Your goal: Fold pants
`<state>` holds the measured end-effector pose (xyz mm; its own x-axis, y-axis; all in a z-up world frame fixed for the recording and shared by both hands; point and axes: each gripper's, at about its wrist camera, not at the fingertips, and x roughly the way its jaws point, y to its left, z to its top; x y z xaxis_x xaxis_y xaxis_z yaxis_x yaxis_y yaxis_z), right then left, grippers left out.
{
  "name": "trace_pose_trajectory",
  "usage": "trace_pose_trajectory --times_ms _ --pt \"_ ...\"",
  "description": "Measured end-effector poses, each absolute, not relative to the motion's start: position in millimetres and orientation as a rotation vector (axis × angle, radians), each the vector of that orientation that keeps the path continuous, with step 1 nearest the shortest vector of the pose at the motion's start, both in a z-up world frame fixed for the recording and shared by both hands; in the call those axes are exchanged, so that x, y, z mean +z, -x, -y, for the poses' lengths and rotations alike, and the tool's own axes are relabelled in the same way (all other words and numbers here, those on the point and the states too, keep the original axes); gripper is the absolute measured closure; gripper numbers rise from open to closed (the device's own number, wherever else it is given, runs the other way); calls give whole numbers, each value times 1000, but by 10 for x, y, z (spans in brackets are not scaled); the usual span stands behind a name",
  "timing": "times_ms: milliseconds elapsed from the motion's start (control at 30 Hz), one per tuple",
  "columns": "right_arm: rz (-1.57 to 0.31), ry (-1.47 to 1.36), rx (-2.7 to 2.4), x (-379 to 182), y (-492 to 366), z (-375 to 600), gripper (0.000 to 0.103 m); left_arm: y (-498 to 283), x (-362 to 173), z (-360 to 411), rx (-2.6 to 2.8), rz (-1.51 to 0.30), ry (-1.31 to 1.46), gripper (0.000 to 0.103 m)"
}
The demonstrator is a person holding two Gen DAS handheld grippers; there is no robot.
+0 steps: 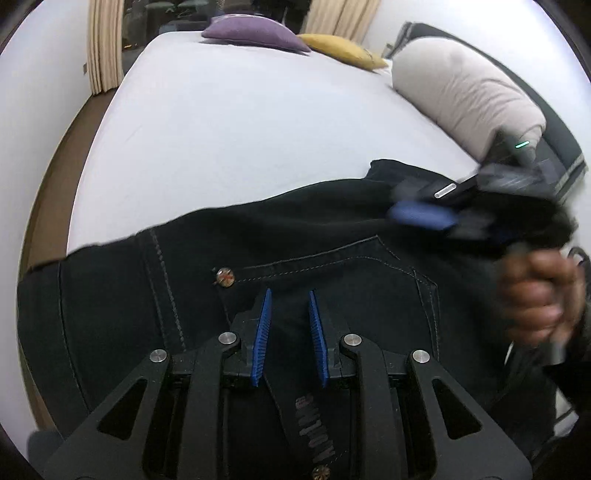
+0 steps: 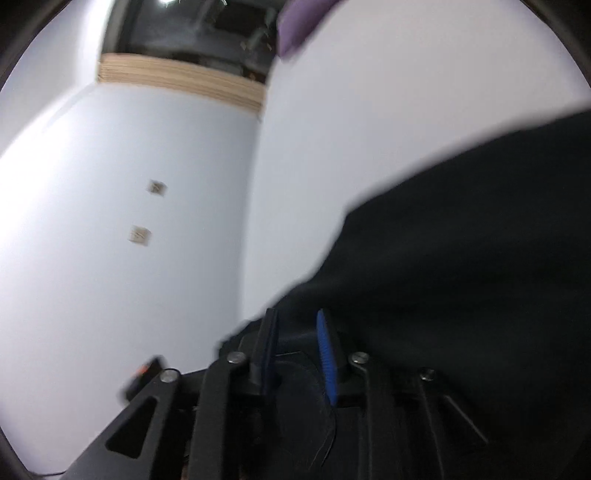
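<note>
Our left gripper [image 1: 290, 295] points down at the pants [image 1: 332, 266], its two blue pads drawn close together with a fold of the dark denim between them, near the waistband; it looks clenched on the cloth. A strip with printed letters runs down between the gripper's arms, and a metal rivet [image 1: 224, 276] sits just up and left of the fingertips, at the corner of a stitched pocket seam.

Our right gripper [image 2: 295, 317] is blurred in its own view. Its blue pads stand narrowly apart and black fabric of the pants [image 2: 461, 258] lies between and over them, so we read it as grasping the cloth too, though the blur keeps us from being sure how firmly. In the left wrist view the same gripper [image 1: 421, 214] shows at the right, smeared by motion, over the far edge of the pants, with the hand [image 1: 535, 295] that holds it just below.

The pants lie spread across the near part of the bed [image 1: 240, 122], waist end toward us, dark against the white sheet. Farther off, a rolled beige blanket [image 1: 461, 92] lies along the right side of the bed, and a purple pillow [image 1: 255, 33] and a yellow pillow [image 1: 340, 50] rest at the far end. Cream curtains [image 1: 103, 44] hang beyond.
</note>
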<state>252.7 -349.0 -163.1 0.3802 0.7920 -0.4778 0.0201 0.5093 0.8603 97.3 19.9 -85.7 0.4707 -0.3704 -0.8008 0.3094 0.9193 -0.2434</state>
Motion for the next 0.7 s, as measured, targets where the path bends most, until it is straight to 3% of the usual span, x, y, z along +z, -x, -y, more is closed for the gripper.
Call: trace_pose_trajectory --times_ms 33,67,167,333,467,600,700 --pt "-1089 -934 575 -1747 -2579 3518 100 -966 -854 -185 -414 -993 56 83" --pt "-1086 -965 568 -1831 -2660 3582 103 -959 -850 -169 -413 -988 37 83" --pt "-986 -1077 536 -1937 -2563 4029 103 -937 -860 -86 -414 -982 3 83" --pt "-735 -1245 209 -2023 -2209 5583 103 -917 -871 -71 -419 -975 13 83" --pt "-614 -1185 -114 -1883 -1690 6697 103 -914 -868 -115 -419 -972 11 83" --pt "-566 -1176 -401 -1762 -1392 7174 103 -894 -833 -181 -410 -970 20 83" --pt "-571 -1102 -469 -1486 -1298 7128 92 -837 -722 -211 -329 -950 6 82"
